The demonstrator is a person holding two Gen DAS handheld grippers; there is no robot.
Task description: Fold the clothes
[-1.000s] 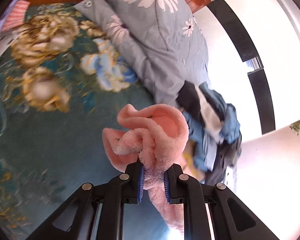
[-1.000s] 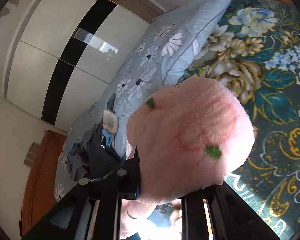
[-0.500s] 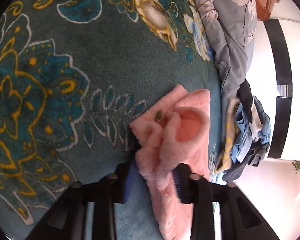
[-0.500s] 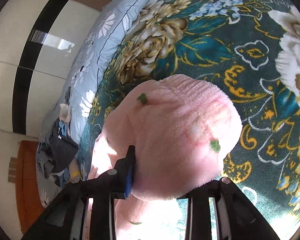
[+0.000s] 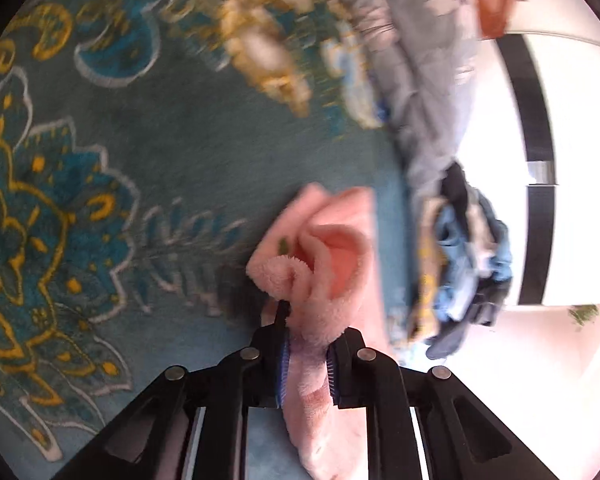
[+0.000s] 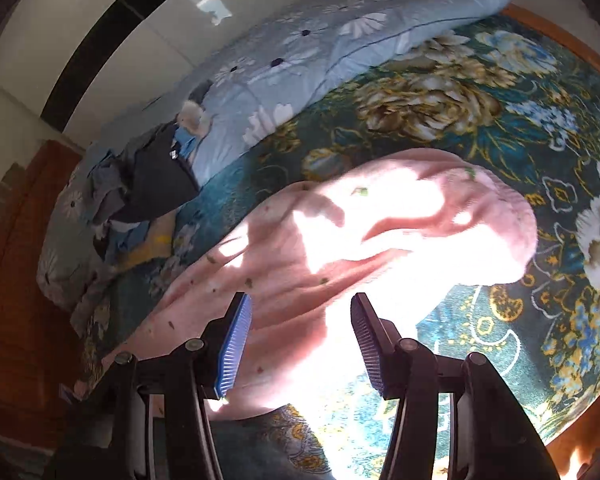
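A fluffy pink garment [image 6: 400, 232] with small green marks lies spread on the teal floral bedspread [image 6: 500, 128], partly in bright sunlight. My right gripper [image 6: 300, 340] is open just above its near edge, with nothing between the blue pads [image 6: 234, 344]. In the left wrist view my left gripper [image 5: 306, 364] is shut on a bunched edge of the same pink garment [image 5: 332, 248], which curls up in front of the fingers over the bedspread [image 5: 100, 200].
A pile of dark and blue clothes [image 6: 148, 176] lies at the bed's side beside a light blue daisy-print quilt [image 6: 320, 56]; the pile [image 5: 468, 248] also shows in the left wrist view. White wardrobe doors with black strips [image 6: 80, 40] stand behind. Wooden bed frame [image 6: 16, 280] at left.
My right gripper has let go of the pink garment and opened; the garment now lies spread on the bed. My left gripper still grips its edge and has shifted over the bedspread.
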